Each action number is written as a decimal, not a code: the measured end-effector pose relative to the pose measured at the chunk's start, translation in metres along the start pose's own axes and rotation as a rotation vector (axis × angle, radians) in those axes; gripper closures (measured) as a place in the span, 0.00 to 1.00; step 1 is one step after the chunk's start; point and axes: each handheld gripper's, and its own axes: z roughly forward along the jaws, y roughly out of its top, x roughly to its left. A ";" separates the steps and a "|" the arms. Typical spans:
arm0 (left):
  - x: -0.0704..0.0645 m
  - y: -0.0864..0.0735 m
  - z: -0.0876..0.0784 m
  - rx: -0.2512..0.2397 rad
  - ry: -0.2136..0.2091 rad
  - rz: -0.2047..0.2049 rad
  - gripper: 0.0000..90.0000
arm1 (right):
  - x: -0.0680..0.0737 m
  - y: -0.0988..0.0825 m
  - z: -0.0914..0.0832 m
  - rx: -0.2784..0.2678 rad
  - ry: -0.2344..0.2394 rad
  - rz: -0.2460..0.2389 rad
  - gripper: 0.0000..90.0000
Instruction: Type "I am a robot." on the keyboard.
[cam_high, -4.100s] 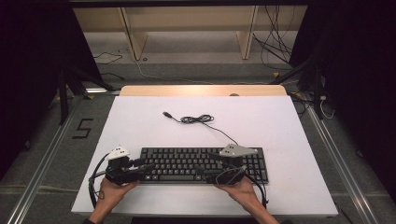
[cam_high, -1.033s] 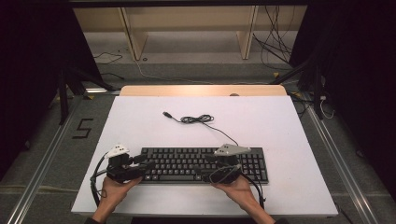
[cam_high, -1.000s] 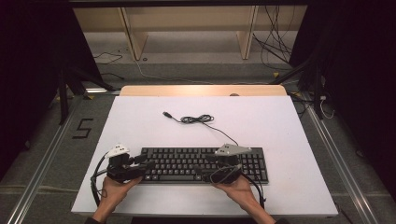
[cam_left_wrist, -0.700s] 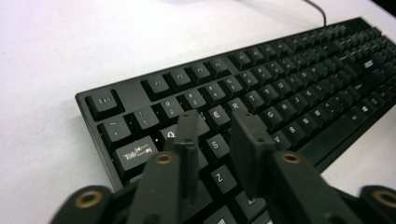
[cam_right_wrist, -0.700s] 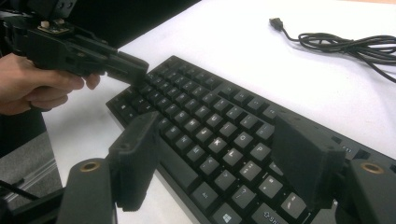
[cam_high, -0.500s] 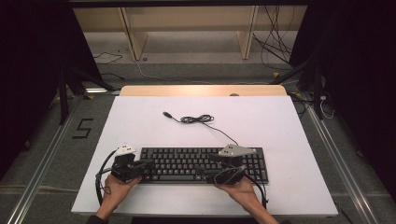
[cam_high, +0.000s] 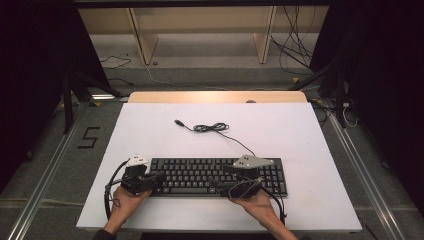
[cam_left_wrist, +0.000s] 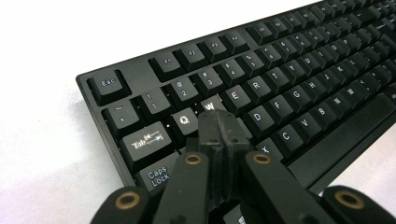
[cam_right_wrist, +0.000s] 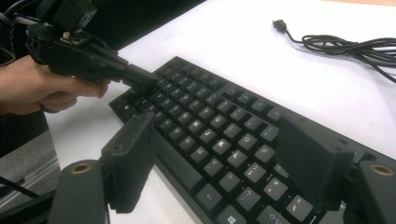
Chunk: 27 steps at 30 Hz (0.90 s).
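Keyboard (cam_high: 218, 176) near the tabletop's front edge may skid if the left gripper (cam_left_wrist: 219, 122), jaws together on its keys, presses hard while the right gripper (cam_right_wrist: 219, 158) hovers with jaws apart.

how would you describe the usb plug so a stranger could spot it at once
Start at the white table and its black keyboard. A thin black cable runs from the keyboard's back edge into a small tangle. The USB plug is its free end, lying alone on bare tabletop.

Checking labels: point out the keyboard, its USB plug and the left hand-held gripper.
keyboard (cam_high: 200, 176), high view, middle key rows.
USB plug (cam_high: 177, 122), high view, connector tip.
left hand-held gripper (cam_left_wrist: 218, 122), left gripper view, closed jaw tips.
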 end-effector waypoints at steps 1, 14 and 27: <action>0.000 -0.001 0.001 0.007 0.000 0.002 0.99 | 0.000 0.000 0.000 0.000 0.001 0.000 0.33; -0.001 0.002 -0.009 -0.063 -0.029 -0.016 0.85 | 0.001 0.000 0.002 0.000 0.001 -0.003 0.33; -0.003 0.000 -0.024 -0.169 -0.080 -0.057 0.52 | 0.001 0.000 0.005 -0.007 0.002 -0.009 0.33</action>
